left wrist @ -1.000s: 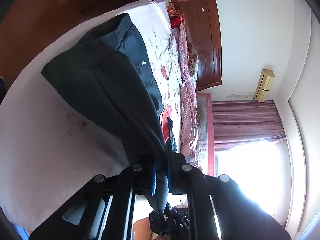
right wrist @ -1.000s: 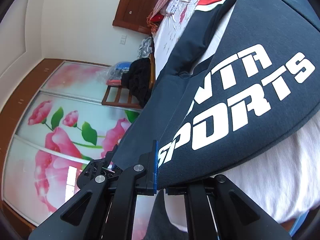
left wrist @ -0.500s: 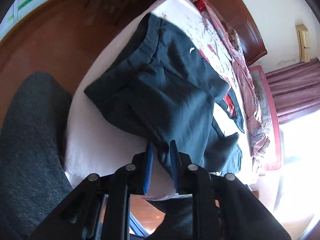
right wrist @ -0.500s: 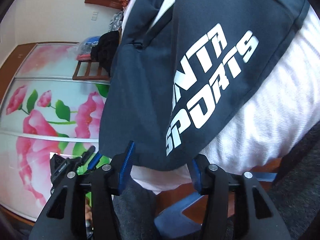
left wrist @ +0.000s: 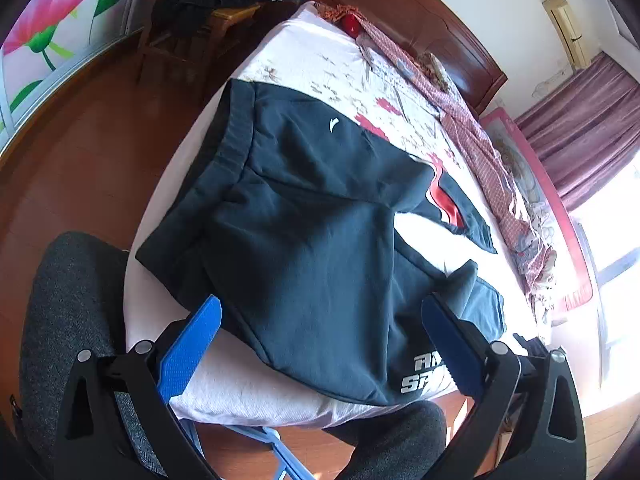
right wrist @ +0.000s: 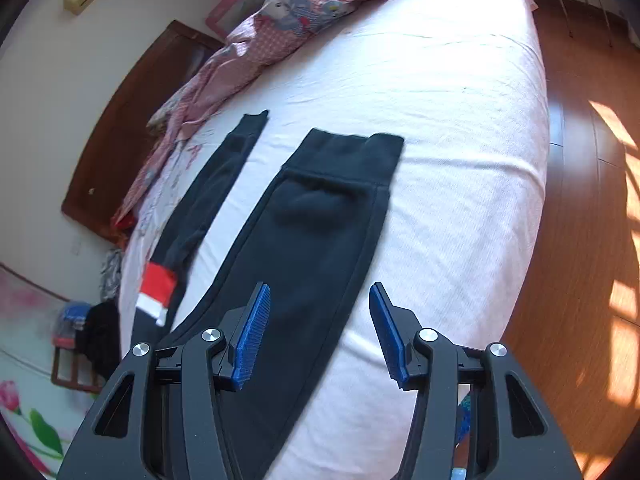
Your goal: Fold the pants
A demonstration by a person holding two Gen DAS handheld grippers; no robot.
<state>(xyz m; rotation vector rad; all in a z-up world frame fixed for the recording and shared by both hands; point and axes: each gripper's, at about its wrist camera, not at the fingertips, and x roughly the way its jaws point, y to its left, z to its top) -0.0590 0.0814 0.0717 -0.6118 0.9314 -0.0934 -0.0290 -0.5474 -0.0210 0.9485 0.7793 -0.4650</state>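
Left wrist view: left gripper (left wrist: pixel 320 344) spread wide, blue pads holding nothing, hovering over the near edge of the bed (left wrist: pixel 248 396). Pants (left wrist: pixel 304 216) lie flat directly ahead and below, waistband (left wrist: pixel 234 136) far-left, the doubled upper part bulking toward the camera. Half a second ago these jaws were nearly shut around a fold of the cloth; now they have let go and backed off. Right wrist view: right gripper (right wrist: pixel 318 330) also parted and empty, poised above the near leg (right wrist: pixel 316 232). The leg's long axis runs straight away from the fingers to its cuff (right wrist: pixel 346 152); the second leg (right wrist: pixel 204 204), with its red-white band (right wrist: pixel 156 292), lies apart to the left. Earlier this view showed lettered fabric draped close; that is released. Judgement: right gripper sits nearer the cuffs for the next fold.
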